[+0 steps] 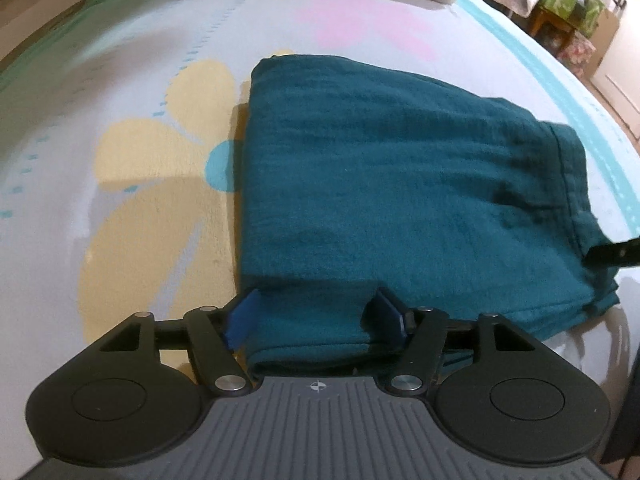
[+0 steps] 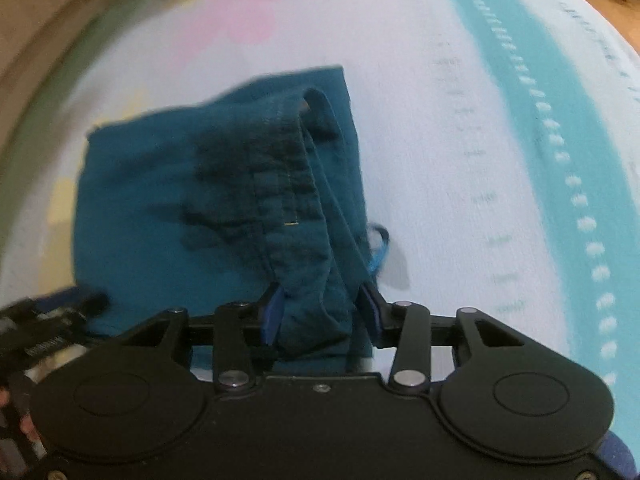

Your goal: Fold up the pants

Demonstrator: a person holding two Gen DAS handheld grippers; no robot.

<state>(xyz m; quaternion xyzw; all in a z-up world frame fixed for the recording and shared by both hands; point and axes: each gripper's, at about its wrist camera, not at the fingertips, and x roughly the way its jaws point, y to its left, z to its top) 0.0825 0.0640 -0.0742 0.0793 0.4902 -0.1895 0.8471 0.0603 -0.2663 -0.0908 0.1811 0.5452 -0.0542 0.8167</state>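
Letting go cleanly mattered: the folded pants [image 1: 400, 184] lay flat on the bed [image 1: 120, 92], both left tongs [image 1: 316, 320] and right tongs [image 2: 320, 308] parted, straddling its near edge without pinching

Your left gripper [image 1: 316, 320] points steeply down at the bed's near edge, jaws spread wide, the folded pants [image 1: 400, 184] lying between its blue pads [image 1: 240, 322] without a clear pinch. Your right gripper [image 2: 320, 312] also tilts steeply down, jaws partly apart, the waistband end bunched between its pads [image 2: 272, 312]; whether they press it is unclear.
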